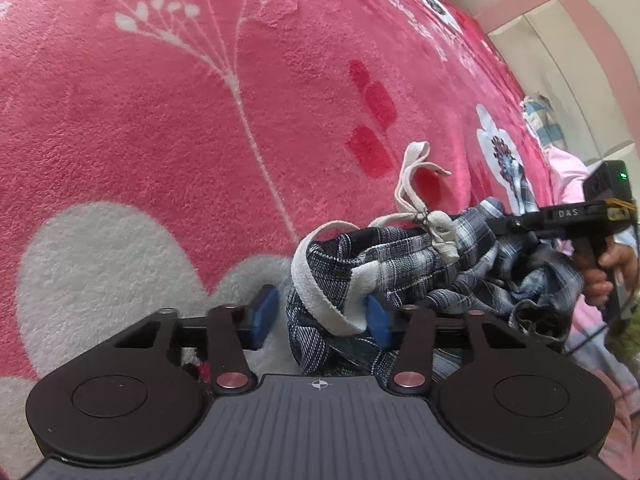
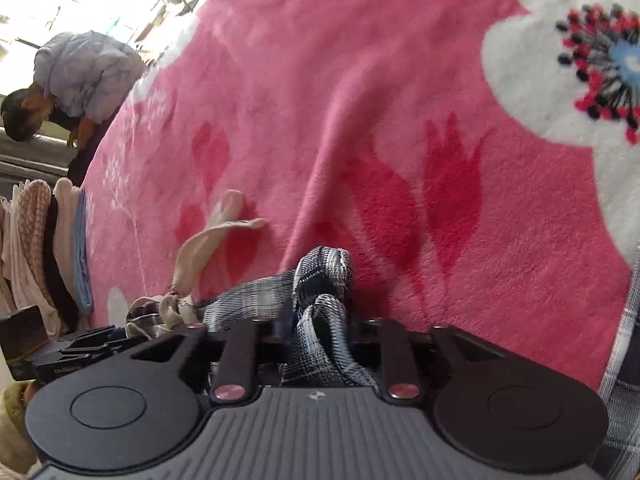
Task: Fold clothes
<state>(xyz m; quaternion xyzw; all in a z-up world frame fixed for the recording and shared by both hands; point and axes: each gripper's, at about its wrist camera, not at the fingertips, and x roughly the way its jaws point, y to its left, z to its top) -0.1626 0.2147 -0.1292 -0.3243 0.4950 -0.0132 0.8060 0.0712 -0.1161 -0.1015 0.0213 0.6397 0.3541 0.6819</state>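
A: Left wrist view, nearest item?
B: Left gripper (image 1: 322,318), blue pads spread, one each side of the plaid garment's (image 1: 404,268) white ribbed band (image 1: 320,300).
A: Right wrist?
B: Right gripper (image 2: 320,332) pinching bunched woven plaid.
A: Beyond?
B: Knotted cream drawstring (image 1: 412,176); fleecy pink floral blanket (image 1: 160,120) beneath.

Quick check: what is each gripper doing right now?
Left gripper: open, jaws around the plaid garment's waistband, not pinching.
Right gripper: shut on the plaid garment.
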